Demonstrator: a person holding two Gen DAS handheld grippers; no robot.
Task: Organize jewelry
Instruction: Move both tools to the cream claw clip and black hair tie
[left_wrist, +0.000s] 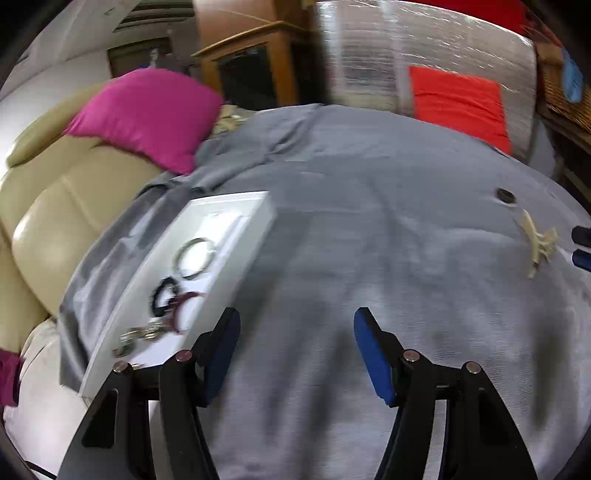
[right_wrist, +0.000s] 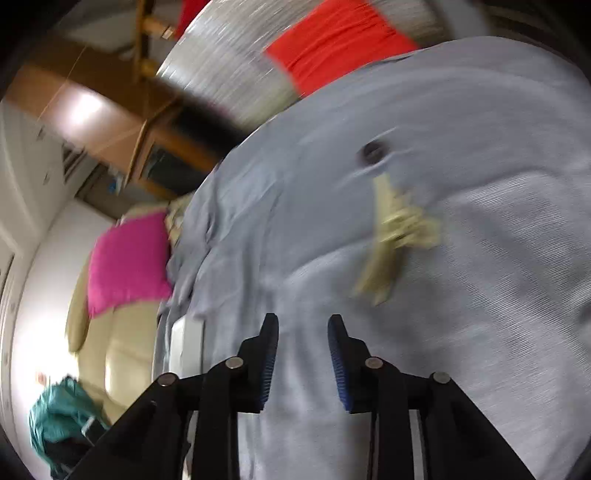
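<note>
Currently both tongs are empty, over the grey blanket (left_wrist: 369, 206). Left tongs (left_wrist: 295, 354) gape wide with nothing between the pads; right tongs (right_wrist: 303, 363) stand partly open, also on nothing.

Task items: the cream claw hair clip (right_wrist: 395, 229) lies loose on the blanket at 1 o'clock of the right tongs, near but not touching. Just past it, again at 1 o'clock, sits a small dark round piece (right_wrist: 373, 151); too blurred to identify. The white tray (left_wrist: 236, 236) sits at 10 o'clock of the left tongs, holding a metal bangle (left_wrist: 195, 258), a black hair tie (left_wrist: 164, 295), a dark red clip (left_wrist: 184, 306) and some silver pieces (left_wrist: 140, 336).

Handling, my guess: the clip is light, rigid plastic, teeth snag fabric, spring may pop it open. Take it across the body near the hinge, not by the teeth.

Pose: both tongs angle down toward the bed; right view looks rolled, heavy blur.
</note>
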